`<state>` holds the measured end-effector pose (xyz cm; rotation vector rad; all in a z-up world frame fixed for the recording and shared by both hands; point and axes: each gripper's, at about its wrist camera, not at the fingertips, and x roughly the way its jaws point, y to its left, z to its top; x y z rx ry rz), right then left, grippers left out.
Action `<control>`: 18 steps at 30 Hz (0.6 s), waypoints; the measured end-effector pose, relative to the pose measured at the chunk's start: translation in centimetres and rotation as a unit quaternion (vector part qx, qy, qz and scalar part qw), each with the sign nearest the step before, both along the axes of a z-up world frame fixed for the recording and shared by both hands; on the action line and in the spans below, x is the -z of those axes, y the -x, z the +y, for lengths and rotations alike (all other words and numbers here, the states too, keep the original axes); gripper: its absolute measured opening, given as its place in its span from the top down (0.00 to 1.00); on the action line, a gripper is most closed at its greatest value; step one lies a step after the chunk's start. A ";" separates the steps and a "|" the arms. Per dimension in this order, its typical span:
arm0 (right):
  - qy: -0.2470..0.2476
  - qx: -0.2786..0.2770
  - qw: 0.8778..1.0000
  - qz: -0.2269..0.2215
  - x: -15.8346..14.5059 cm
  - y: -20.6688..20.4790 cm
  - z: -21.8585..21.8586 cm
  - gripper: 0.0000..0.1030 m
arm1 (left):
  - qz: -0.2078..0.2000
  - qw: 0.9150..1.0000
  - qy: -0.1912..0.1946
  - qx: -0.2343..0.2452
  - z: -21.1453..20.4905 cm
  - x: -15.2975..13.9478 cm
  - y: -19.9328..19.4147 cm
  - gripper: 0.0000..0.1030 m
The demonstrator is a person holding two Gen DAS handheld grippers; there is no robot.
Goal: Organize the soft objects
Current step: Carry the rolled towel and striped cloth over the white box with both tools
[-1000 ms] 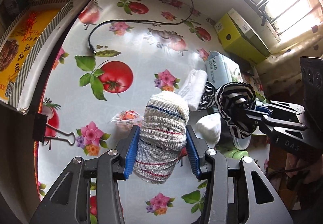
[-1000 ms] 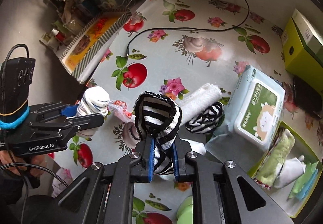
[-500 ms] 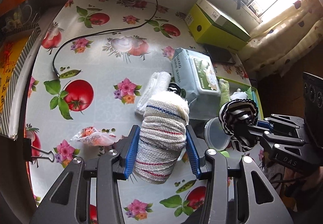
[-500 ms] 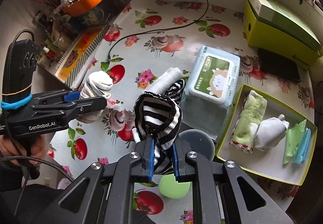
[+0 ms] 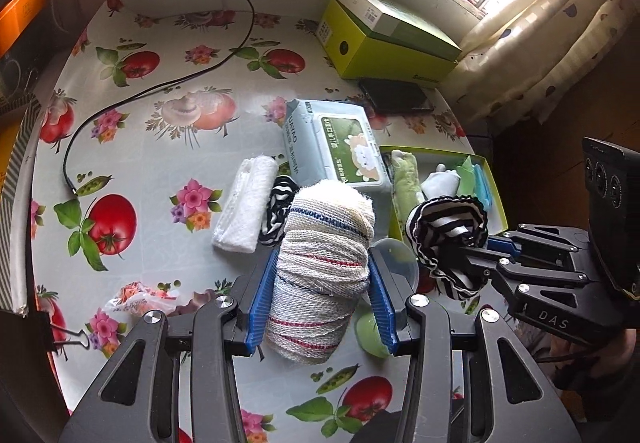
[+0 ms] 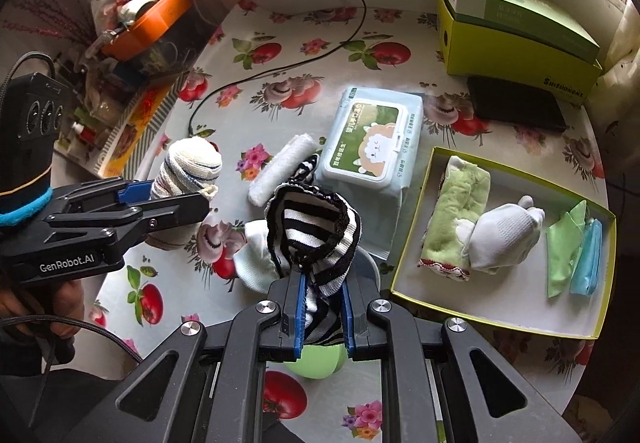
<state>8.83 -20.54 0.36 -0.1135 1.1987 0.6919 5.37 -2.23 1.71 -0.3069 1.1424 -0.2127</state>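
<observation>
Gripping a rolled white knitted cloth with red and blue stripes (image 5: 324,267), the left tongs (image 5: 322,299) pinch its lower half between blue pads, and it bulges above them: soft, light, springy. The right tongs (image 6: 321,317) are closed on a black-and-white striped sock bundle (image 6: 316,239), held low so the cuff flops open at 12 o'clock. Both hang above the counter (image 6: 308,55). At 3 o'clock from the sock lies the shallow yellow-green cardboard tray (image 6: 500,317); a mid-body grip looks safest, since loose ends could unroll
</observation>
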 end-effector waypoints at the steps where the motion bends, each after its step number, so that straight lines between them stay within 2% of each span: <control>1: -0.001 0.003 1.000 0.000 0.0 0.0 -0.2 0.87 | -0.001 1.000 0.000 0.004 -0.3 -0.1 -0.1 0.56; 18: -0.008 0.058 0.998 0.001 0.2 -1.1 -4.9 0.87 | -0.001 0.998 -0.001 0.058 -5.5 -0.7 -2.2 0.56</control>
